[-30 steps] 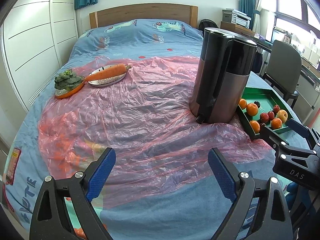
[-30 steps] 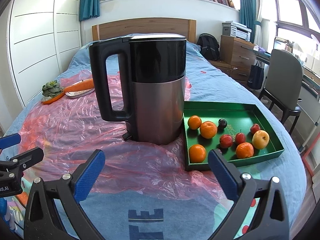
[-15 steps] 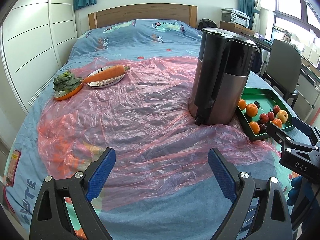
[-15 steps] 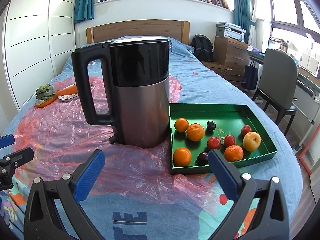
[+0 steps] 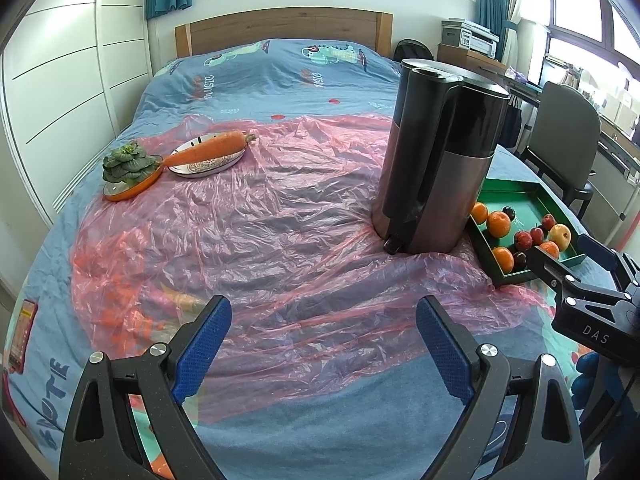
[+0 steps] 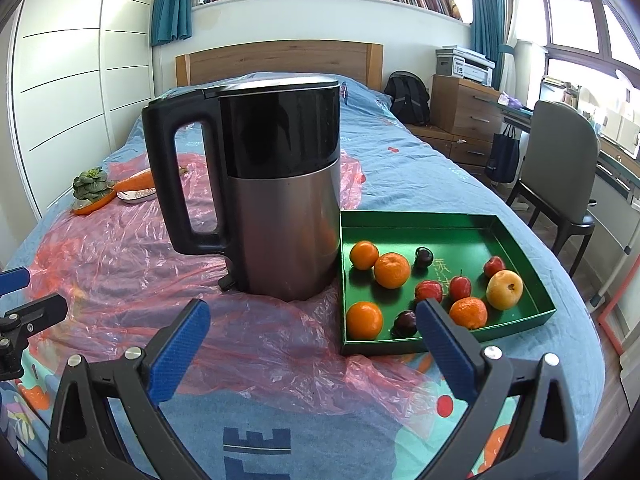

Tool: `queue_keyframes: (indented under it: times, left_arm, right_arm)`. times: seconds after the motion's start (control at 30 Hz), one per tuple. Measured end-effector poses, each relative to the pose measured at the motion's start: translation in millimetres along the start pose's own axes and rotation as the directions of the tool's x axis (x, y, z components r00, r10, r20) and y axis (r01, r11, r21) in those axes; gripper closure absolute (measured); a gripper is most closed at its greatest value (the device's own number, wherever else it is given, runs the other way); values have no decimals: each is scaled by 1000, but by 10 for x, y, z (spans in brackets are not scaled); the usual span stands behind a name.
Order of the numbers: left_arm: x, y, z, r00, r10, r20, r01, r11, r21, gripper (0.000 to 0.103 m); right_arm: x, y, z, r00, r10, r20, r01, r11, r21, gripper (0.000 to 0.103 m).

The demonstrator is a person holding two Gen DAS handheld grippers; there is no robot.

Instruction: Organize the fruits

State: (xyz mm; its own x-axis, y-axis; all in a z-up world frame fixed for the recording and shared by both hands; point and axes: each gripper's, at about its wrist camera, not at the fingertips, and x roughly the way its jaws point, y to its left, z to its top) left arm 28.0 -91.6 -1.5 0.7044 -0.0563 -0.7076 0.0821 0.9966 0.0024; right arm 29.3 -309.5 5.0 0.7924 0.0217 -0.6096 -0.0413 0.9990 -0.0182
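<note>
Right wrist view: the bed (image 6: 420, 152) fills the frame, draped with a crumpled pink plastic sheet (image 6: 120, 264). On it stands a tall kettle (image 6: 280, 200), handle turned left — its base just beside the green tray's (image 6: 520, 240) left wall. The fruits lie loose in that tray: oranges (image 6: 392, 270), a yellow apple (image 6: 505, 290), small red and dark ones. The tray sits ahead and to the right of the right gripper (image 6: 312, 334), whose jaws stand wide with nothing between them — its right finger overlaps the tray's near wall in this view. The right hand is plainly the nearer. The left gripper (image 5: 322, 330), likewise spread and empty, hangs over bare plastic, with the kettle between it and the tray. Far left, greens (image 5: 128, 162) and a carrot (image 5: 208, 148) rest on plates.
</note>
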Motion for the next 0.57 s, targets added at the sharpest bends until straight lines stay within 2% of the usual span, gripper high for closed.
queue_keyframes:
  times: [0.57]
  left_arm:
    - [-33, -52, 3, 1000, -3, 7, 3, 1000, 19, 10]
  right_arm:
    - [-11, -27, -13, 1000, -5, 4, 5, 1000, 0, 0]
